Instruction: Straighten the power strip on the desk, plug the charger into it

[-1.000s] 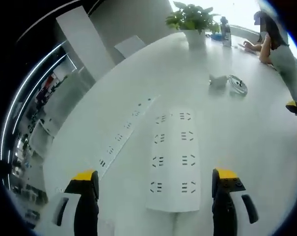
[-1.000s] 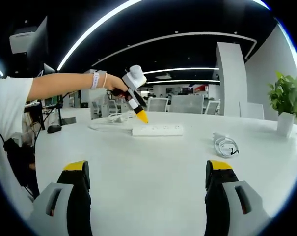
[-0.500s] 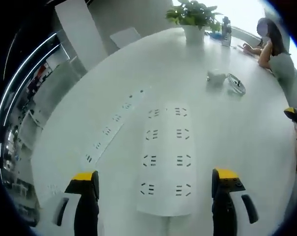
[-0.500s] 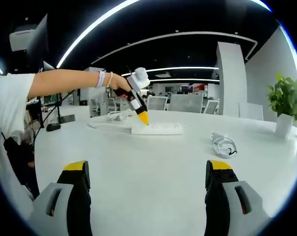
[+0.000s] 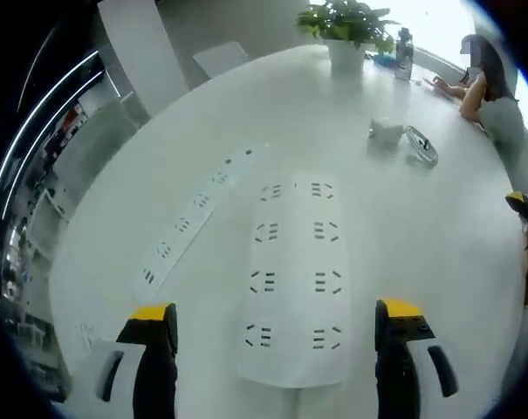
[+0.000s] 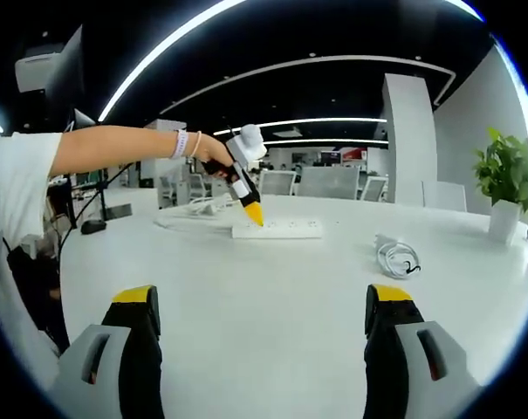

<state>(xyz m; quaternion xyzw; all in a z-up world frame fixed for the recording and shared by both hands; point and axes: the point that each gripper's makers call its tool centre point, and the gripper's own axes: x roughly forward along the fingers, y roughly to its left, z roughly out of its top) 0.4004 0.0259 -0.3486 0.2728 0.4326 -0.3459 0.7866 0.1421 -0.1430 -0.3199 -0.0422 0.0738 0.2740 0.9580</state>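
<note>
A wide white power strip [image 5: 294, 279] with two columns of sockets lies lengthwise between the jaws of my left gripper [image 5: 277, 314], which is open and hovers over it. A narrower white row of sockets [image 5: 194, 214] lies at an angle just to its left. In the right gripper view the strip [image 6: 281, 229] is a white bar far across the desk, and the left gripper [image 6: 246, 196], held by a person's hand, points its yellow tip down at the strip's left end. The white charger with its coiled cable [image 5: 403, 140] [image 6: 396, 256] rests farther right. My right gripper [image 6: 262, 297] is open and holds nothing.
A potted plant [image 5: 346, 35] [image 6: 508, 188] and a bottle [image 5: 403, 57] stand at the desk's far end, where a seated person [image 5: 495, 96] leans on it. Loose white cable [image 6: 198, 209] lies behind the strip. A monitor [image 6: 50, 78] stands on the left.
The left gripper has shifted slightly along the strip, staying just above it. The right gripper and the charger have not moved.
</note>
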